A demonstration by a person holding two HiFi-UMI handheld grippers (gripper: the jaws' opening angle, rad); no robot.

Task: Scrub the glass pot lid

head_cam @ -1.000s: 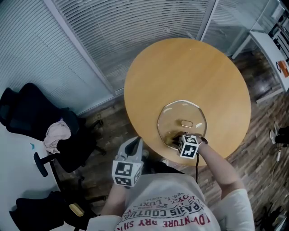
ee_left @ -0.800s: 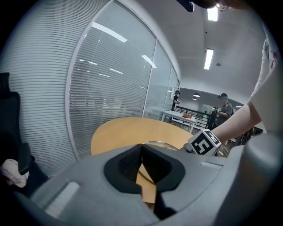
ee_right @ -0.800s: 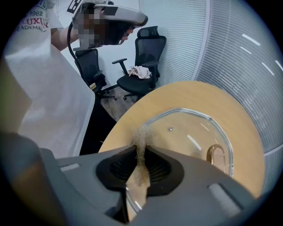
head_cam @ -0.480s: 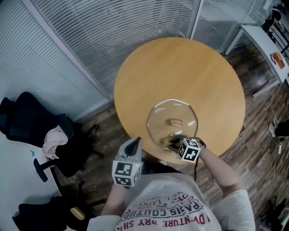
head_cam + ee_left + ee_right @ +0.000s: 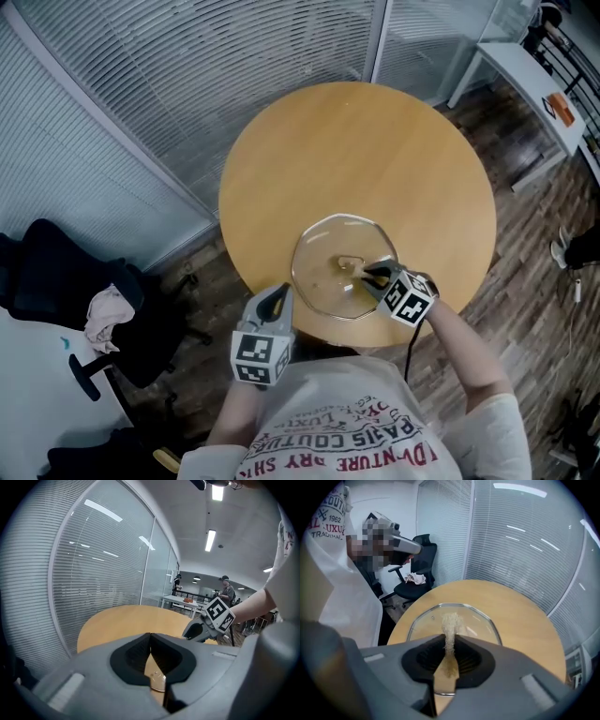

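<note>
at the front edge of the counter [image 5: 356, 141], right gripper [image 5: 375, 274] fingers are pinching a beige scrubber [image 5: 450, 626] over the glass pot lid [image 5: 328, 281], mid-scrub. left gripper [image 5: 278, 300] fingers are pressing together, empty. next: likely sweeping across w/ pressure.

Round table [image 5: 375, 141] w/ glass lid [image 5: 323, 258].

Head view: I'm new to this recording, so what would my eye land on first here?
The glass pot lid lies flat on the round wooden table, near the person's edge. The right claw is over it, shut on a beige scrubber that points toward the glass. The left claw is shut and empty, held by the table's near edge.
</note>
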